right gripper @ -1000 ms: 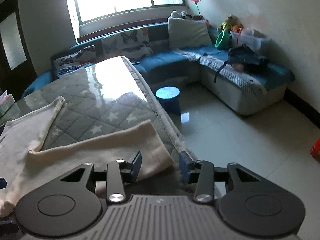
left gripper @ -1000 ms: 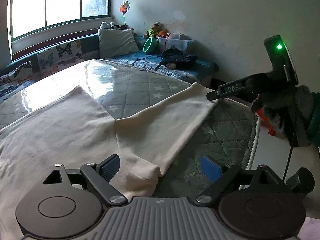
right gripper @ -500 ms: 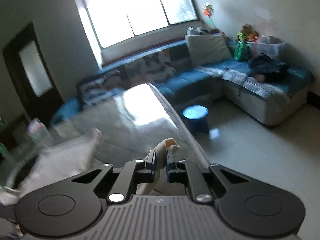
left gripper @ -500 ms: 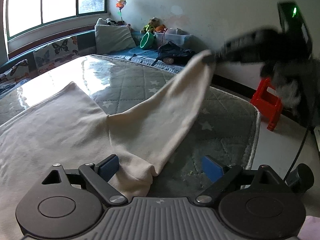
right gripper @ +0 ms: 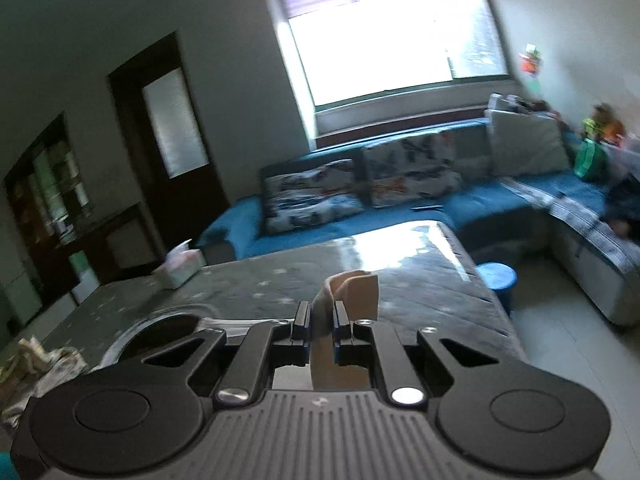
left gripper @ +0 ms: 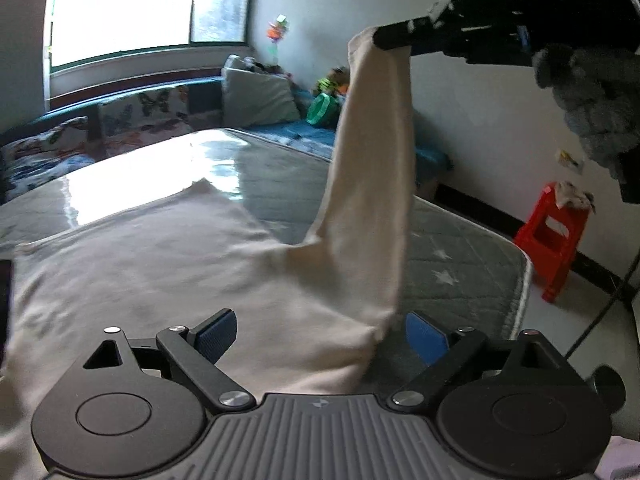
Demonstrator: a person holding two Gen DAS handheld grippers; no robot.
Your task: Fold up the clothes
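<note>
- Garment (left gripper: 168, 264): cream-coloured cloth, its body spread flat on the quilted grey star-patterned table cover (left gripper: 460, 248); one sleeve rises from the body toward 1 o'clock in the left wrist view, hanging taut in the air.
- Right gripper (right gripper: 319, 322): jaws closed together on the sleeve end, a tuft of cream fabric standing out beyond the blue pads toward 12 o'clock. In the left wrist view the same gripper appears at 1 o'clock, well above the table, held by a grey gloved hand (left gripper: 592, 92).
- Left gripper (left gripper: 320, 334): jaws wide apart, holding nothing; it sits low over the near edge of the garment, where the raised sleeve joins the body, with the fabric lying between the blue pads (left gripper: 216, 334).
- Background: blue sofa (right gripper: 440, 216) with butterfly-print cushions at 12 o'clock beneath a bright window (right gripper: 396, 44); red stool (left gripper: 554, 236) on the floor at 3 o'clock in the left wrist view; tissue box (right gripper: 180, 266) on the table at 10 o'clock in the right wrist view.
</note>
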